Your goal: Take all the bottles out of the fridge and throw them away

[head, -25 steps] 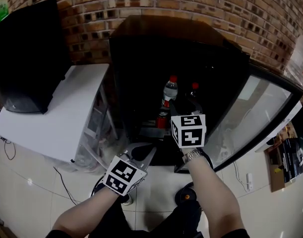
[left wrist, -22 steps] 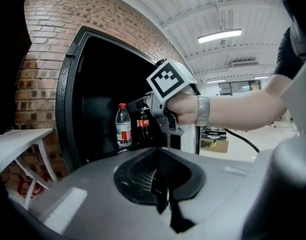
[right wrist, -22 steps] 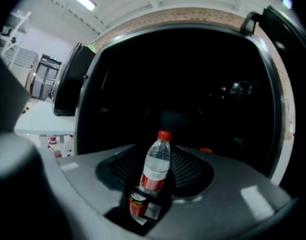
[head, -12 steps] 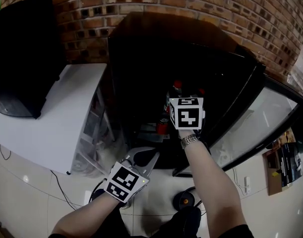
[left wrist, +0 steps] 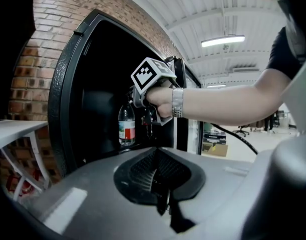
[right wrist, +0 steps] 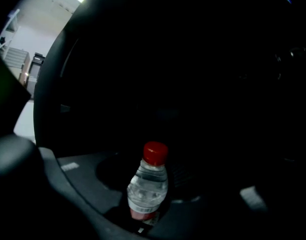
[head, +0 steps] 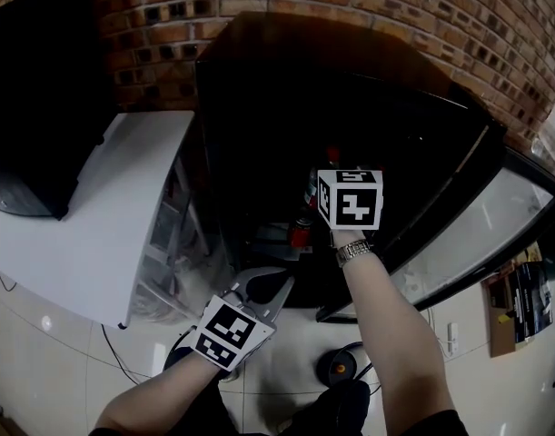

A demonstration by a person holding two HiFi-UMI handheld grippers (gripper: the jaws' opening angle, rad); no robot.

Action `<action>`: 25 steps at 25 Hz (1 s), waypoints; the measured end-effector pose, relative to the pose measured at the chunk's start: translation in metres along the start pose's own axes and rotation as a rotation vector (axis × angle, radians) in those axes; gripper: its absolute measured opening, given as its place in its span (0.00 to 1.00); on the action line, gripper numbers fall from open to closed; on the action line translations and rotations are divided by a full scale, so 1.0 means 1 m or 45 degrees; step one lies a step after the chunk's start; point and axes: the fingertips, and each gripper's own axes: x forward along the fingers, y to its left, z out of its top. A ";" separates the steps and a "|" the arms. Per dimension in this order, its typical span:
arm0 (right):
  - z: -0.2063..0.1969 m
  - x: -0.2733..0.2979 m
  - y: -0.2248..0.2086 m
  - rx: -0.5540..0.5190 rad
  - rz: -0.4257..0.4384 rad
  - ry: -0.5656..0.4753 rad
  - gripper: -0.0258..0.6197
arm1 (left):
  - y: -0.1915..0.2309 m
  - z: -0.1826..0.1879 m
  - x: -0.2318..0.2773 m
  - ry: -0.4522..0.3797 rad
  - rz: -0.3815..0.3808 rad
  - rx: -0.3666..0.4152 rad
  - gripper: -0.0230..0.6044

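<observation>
Right gripper (left wrist: 145, 115) was inside the open fridge (head: 259, 80), jaws apart around an upright red-capped water bottle (right wrist: 147, 186) without squeezing it, left gripper (left wrist: 156, 170) closed and empty, held low outside.

A black short sleeve (left wrist: 284, 51) is worn on the right arm, at the upper right of the left gripper view. Dark sleeve edges are just seen along the bottom edge of the head view. A silver metal-link wristwatch (head: 353, 252) is worn on the right wrist. The right tool (left wrist: 141, 103) is topped by a white cube printed with black square markers (head: 351, 200). A thin black cable (left wrist: 239, 137) is seen beneath that forearm, though where it ends cannot be told. The left tool (head: 263, 286) is moulded in pale grey, with black ribbed pads (left wrist: 142, 171) set in a dark oval recess. A second marker cube (head: 230, 331) is mounted on it.
</observation>
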 end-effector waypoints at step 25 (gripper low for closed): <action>-0.048 -0.174 0.025 0.008 0.127 -0.054 0.27 | -0.093 -0.003 -0.014 0.029 -0.025 0.018 0.04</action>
